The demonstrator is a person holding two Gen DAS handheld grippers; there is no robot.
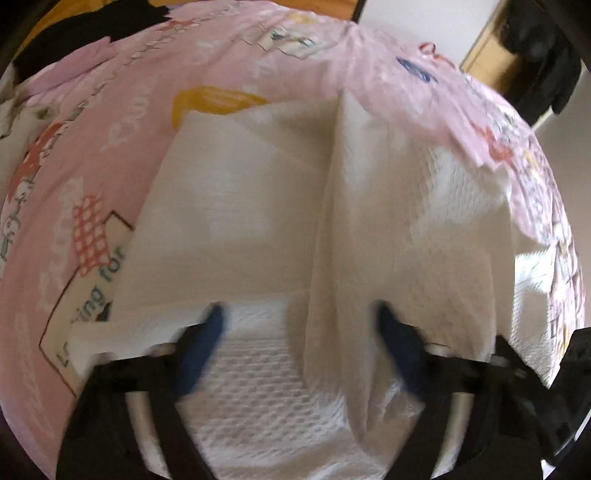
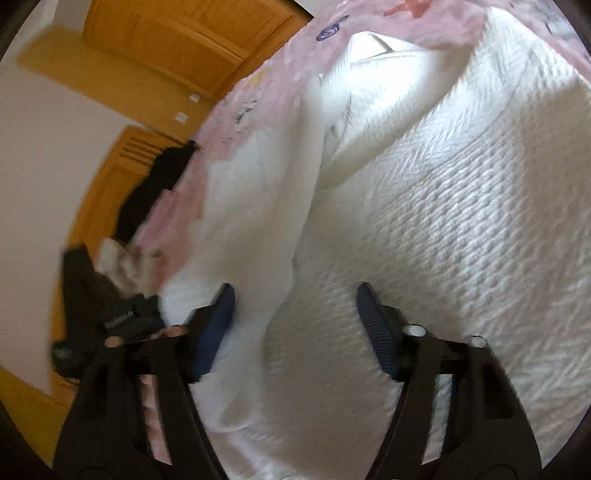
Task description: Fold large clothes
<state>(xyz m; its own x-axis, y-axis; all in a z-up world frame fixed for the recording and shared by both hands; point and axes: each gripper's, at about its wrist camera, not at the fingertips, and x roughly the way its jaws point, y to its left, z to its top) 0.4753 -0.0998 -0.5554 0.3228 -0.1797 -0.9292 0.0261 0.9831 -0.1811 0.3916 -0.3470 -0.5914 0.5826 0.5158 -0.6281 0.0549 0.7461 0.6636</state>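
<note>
A large white textured garment (image 1: 258,206) lies on a pink printed bedsheet (image 1: 92,147). A raised fold ridge (image 1: 343,206) runs up its middle in the left wrist view. My left gripper (image 1: 299,314) is open, its blue pads wide apart over the garment's near edge, holding nothing. In the right wrist view the same white garment (image 2: 443,221) fills the frame, with a folded sleeve or collar part (image 2: 369,92) farther off. My right gripper (image 2: 295,295) is open above the cloth, with nothing between its pads.
Dark clothes (image 1: 92,29) lie at the far edge of the bed; they also show in the right wrist view (image 2: 155,192). Orange wooden wardrobe doors (image 2: 166,44) stand beyond the bed. A black object (image 1: 543,62) hangs at the upper right.
</note>
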